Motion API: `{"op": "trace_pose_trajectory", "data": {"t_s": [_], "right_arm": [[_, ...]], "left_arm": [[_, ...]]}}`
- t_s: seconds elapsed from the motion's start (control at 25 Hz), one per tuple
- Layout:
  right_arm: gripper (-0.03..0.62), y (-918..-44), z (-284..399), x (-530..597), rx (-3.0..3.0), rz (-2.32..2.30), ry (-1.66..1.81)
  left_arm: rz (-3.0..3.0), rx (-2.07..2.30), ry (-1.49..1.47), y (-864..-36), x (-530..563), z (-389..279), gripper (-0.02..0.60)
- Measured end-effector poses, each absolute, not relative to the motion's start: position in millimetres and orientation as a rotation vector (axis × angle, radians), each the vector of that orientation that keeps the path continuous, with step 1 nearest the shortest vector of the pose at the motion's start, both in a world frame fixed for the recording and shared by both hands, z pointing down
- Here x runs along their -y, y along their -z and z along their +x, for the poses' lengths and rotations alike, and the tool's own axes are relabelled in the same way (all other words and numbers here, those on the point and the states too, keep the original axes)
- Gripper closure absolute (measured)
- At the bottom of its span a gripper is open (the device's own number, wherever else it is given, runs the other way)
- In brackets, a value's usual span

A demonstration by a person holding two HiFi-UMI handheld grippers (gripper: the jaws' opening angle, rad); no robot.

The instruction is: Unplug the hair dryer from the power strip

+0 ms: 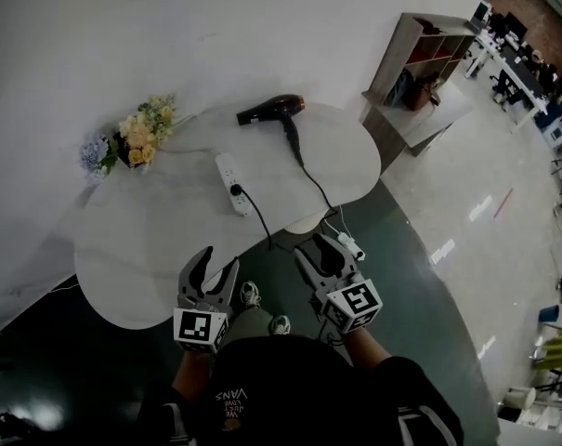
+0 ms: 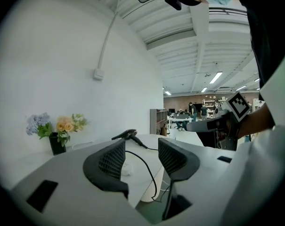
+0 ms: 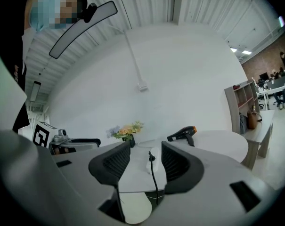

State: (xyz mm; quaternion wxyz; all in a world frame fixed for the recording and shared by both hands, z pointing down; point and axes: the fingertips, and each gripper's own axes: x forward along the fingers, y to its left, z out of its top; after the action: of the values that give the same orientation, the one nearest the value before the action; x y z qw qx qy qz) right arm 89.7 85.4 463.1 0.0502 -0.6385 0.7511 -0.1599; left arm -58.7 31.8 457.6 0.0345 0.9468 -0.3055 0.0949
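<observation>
A black hair dryer (image 1: 271,110) with a copper end lies at the far side of the white table (image 1: 141,268). Its cord (image 1: 310,175) drops over the table's right edge. A white power strip (image 1: 230,182) lies mid-table with a black plug (image 1: 236,191) in it. My left gripper (image 1: 218,258) and right gripper (image 1: 322,246) hover at the table's near edge, both open and empty. In the left gripper view the dryer (image 2: 126,134) and cord (image 2: 147,166) show beyond the left gripper (image 2: 141,159). In the right gripper view the strip (image 3: 155,152) and plug (image 3: 151,156) lie beyond the right gripper (image 3: 146,161).
A bunch of flowers (image 1: 132,142) in a dark vase stands at the table's back left, against the white wall. A wooden shelf unit (image 1: 420,63) stands to the right. A small white block (image 1: 350,246) lies on the green floor near my right gripper.
</observation>
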Motion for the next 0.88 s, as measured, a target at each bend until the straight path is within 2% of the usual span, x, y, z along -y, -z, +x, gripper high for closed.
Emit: {"op": "trace_pose_trajectory", "data": {"t_s": [0.88], "right_arm": [[0.376, -532.4, 96.6, 46.2, -2.281, -2.052, 0.665]], "left_arm": [[2.755, 0.743, -0.613, -565.9, 91.8, -39.9, 0.256]]}}
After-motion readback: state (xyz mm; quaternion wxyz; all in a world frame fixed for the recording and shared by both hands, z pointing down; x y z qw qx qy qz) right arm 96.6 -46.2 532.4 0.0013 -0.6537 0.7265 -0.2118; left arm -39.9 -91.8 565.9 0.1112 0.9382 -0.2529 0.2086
